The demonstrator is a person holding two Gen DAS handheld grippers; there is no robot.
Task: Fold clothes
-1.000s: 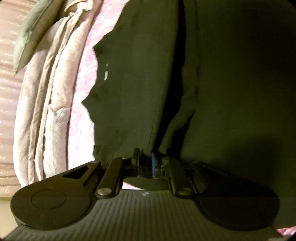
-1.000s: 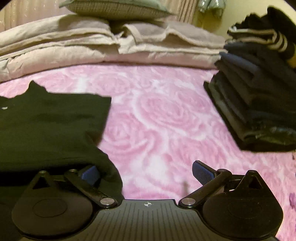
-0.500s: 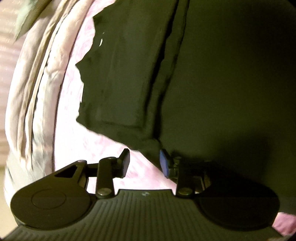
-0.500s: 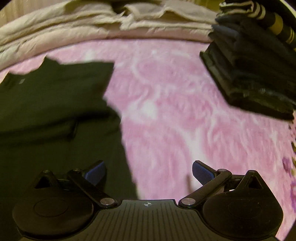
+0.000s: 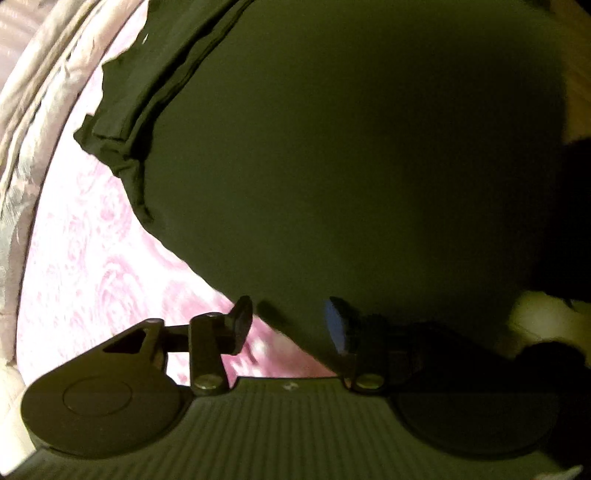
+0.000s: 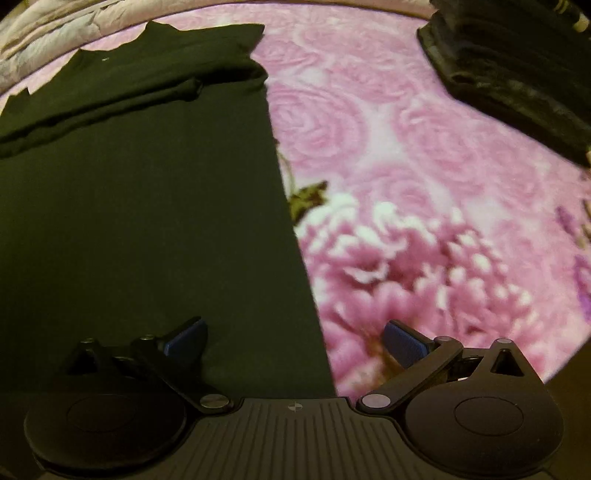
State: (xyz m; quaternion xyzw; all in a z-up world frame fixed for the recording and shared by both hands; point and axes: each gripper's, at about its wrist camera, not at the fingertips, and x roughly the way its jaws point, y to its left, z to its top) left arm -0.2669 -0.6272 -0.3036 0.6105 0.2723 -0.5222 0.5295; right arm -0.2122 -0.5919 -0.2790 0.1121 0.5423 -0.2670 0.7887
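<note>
A dark green garment (image 5: 332,147) lies flat on the pink rose-patterned bedspread (image 5: 92,258), with a sleeve folded in across its top. It also shows in the right wrist view (image 6: 140,192), filling the left half. My left gripper (image 5: 290,321) is open and empty over the garment's edge. My right gripper (image 6: 295,336) is wide open and empty, its left finger over the garment's right edge and its right finger over the bedspread (image 6: 406,166).
A stack of folded dark clothes (image 6: 517,74) sits at the far right of the bed. Folded beige bedding (image 5: 33,110) runs along the far side, also in the right wrist view (image 6: 44,26).
My left gripper let go of the garment's fold, opened and drew back. My right gripper stayed open and pulled back along the garment's right edge. The garment now lies flat.
</note>
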